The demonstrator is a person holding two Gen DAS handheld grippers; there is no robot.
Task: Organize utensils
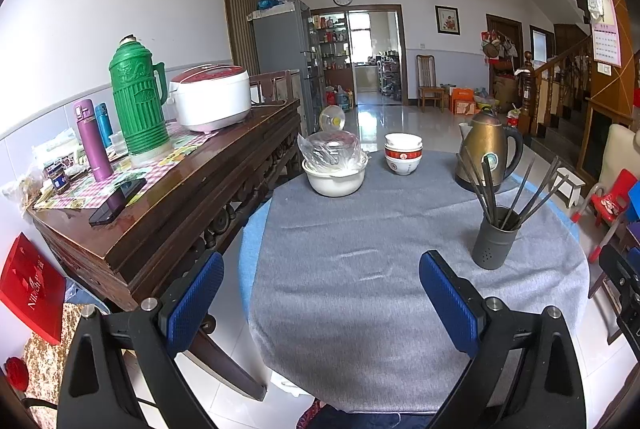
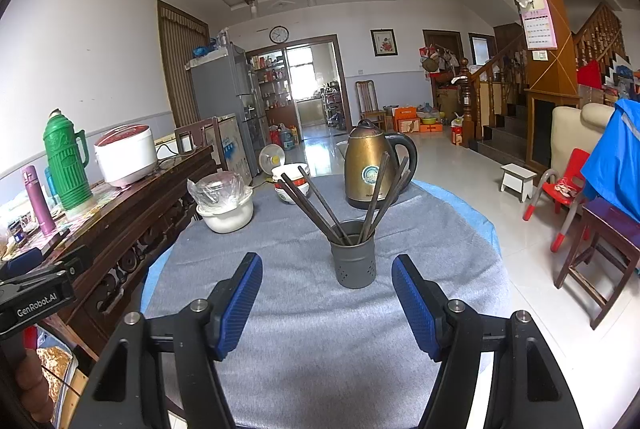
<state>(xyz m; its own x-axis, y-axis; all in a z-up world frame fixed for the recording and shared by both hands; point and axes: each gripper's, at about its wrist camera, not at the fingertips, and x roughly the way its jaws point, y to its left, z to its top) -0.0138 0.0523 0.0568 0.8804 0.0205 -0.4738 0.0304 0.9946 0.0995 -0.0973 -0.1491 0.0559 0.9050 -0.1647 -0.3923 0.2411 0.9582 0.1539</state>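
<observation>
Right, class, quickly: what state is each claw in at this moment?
Left claw: open, holding nothing, above the grey tablecloth.
Right claw: open, empty, short of the dark grey perforated chopstick holder.

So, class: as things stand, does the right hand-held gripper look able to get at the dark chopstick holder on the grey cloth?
Probably yes. The right hand-held gripper is open and faces the chopstick holder head-on, with only bare grey cloth between them. The kettle and stacked bowls stand behind it.
</observation>
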